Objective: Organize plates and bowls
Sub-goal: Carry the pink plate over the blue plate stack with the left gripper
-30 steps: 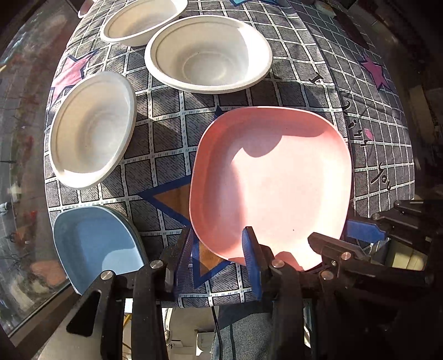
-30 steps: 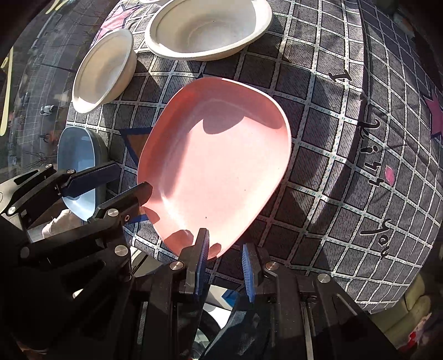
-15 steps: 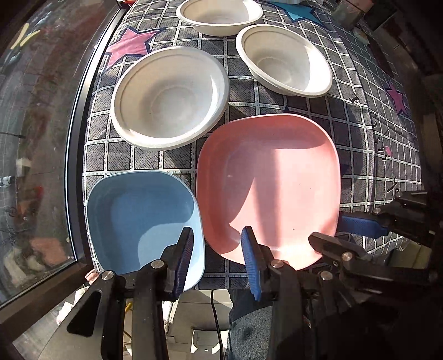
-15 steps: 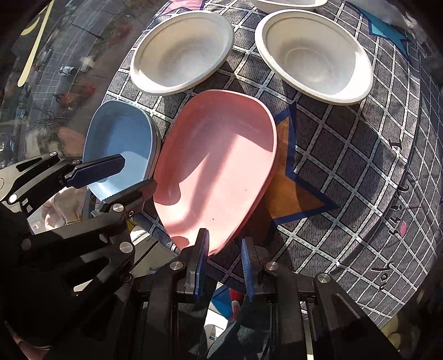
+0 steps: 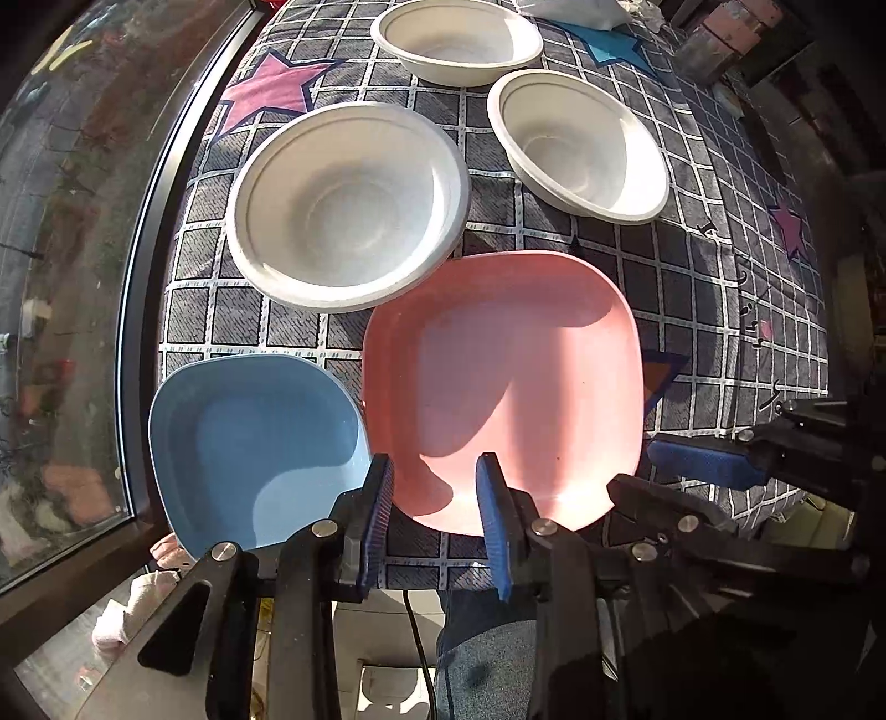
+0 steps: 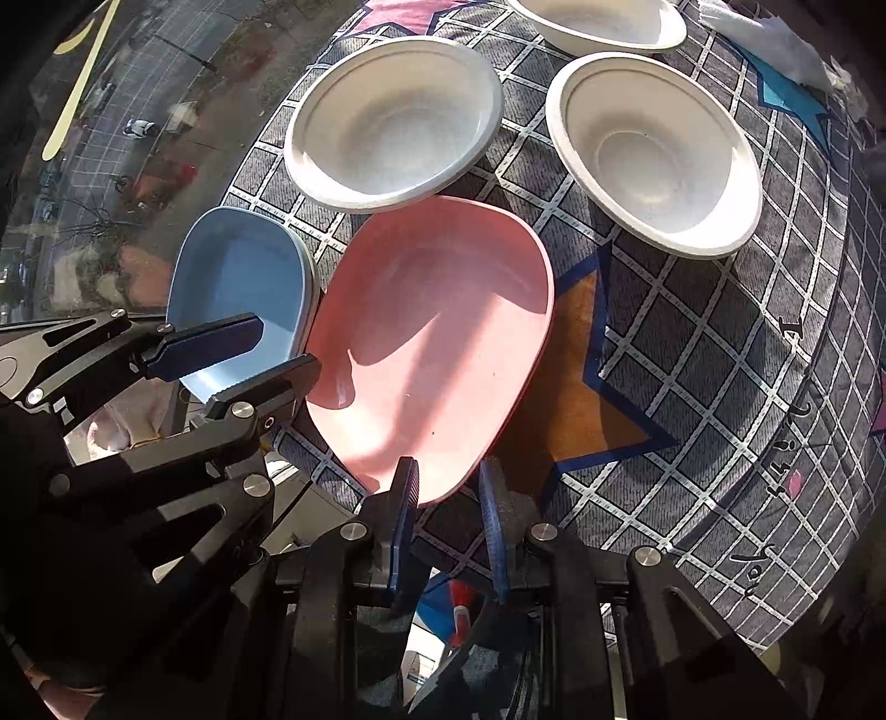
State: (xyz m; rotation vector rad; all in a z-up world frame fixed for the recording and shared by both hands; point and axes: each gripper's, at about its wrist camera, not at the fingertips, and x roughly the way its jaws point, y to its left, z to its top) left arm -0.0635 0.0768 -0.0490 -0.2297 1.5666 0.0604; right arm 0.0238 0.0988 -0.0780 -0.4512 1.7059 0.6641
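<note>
A pink square plate (image 5: 515,382) (image 6: 437,338) lies on the checked tablecloth at the near edge, its far rim touching a white bowl (image 5: 349,205) (image 6: 393,119). A blue square plate (image 5: 249,443) (image 6: 238,288) lies just left of it. Two more white bowls (image 5: 581,144) (image 5: 457,39) (image 6: 656,149) sit farther back. My left gripper (image 5: 434,487) is open, its jaws either side of the pink plate's near left corner. My right gripper (image 6: 446,493) is open at the pink plate's near right edge. Neither holds anything.
A window and its dark frame (image 5: 138,266) run along the table's left edge. The table's near edge (image 5: 421,570) is right under both grippers. Crumpled white paper (image 6: 775,44) lies at the back right. The cloth's right part (image 6: 747,387) is bare.
Both grippers have swung left along the table's near edge. The pink plate has slid left and now lies next to the blue plate and against a white bowl. Both grippers stay open.
</note>
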